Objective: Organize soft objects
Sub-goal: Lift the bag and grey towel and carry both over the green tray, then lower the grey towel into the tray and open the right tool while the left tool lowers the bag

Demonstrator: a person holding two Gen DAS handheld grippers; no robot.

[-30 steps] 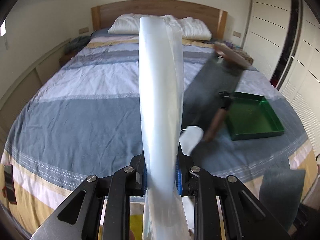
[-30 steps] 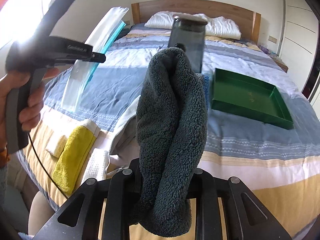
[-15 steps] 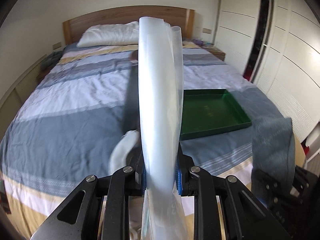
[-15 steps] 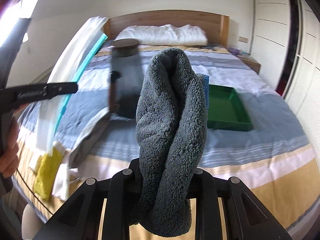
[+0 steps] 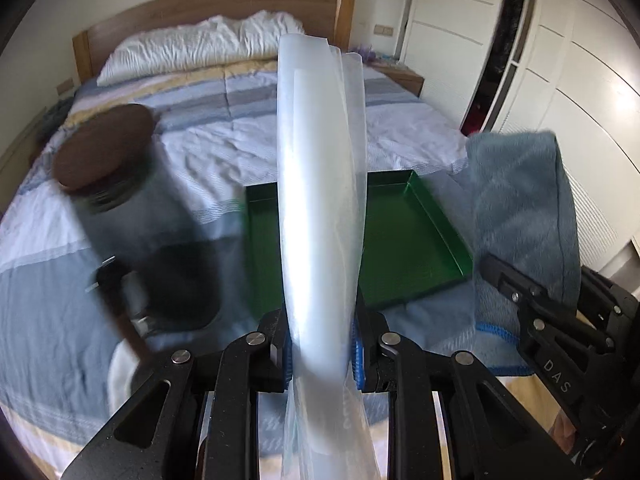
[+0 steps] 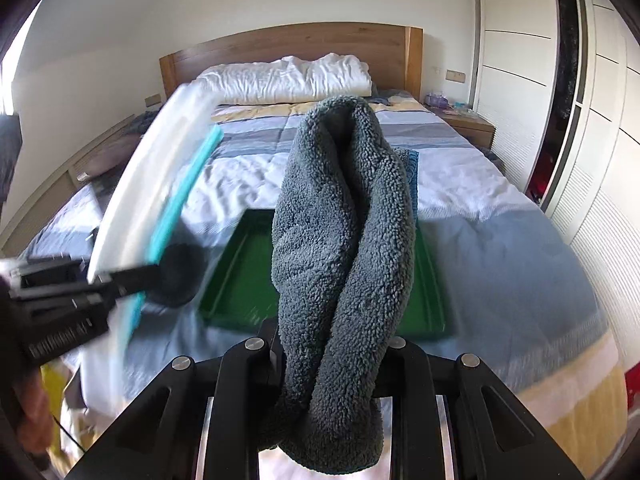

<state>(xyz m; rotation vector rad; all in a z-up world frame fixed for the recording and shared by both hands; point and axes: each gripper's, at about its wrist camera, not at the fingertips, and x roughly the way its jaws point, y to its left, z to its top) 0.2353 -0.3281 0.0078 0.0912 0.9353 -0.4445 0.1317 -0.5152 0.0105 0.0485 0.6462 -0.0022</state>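
The left gripper (image 5: 320, 354) is clamped on a clear plastic bag (image 5: 320, 200), which stands up between its blue-padded fingers (image 5: 357, 364) as a tall, translucent folded strip; in the right wrist view the same bag shows a teal strip along one edge. The right gripper (image 6: 332, 354) is pinched on a folded dark grey towel (image 6: 344, 248), whose fluffy loop rises above the jaws while its ends hang below them. In the left wrist view that towel has a blue stitched hem and hangs at the right side of the picture. Both grippers are held above the foot end of a bed (image 6: 500, 216) covered with a striped quilt in blue, white and yellow. A green tray (image 5: 404, 240) lies flat on the quilt just beyond the two grippers, toward the foot of the bed. White pillows (image 6: 288, 80) rest against the wooden headboard (image 6: 296, 48) at the far end. A blurred dark shape with a round brown top (image 5: 104, 152) crosses the left wrist view; what it is cannot be told.
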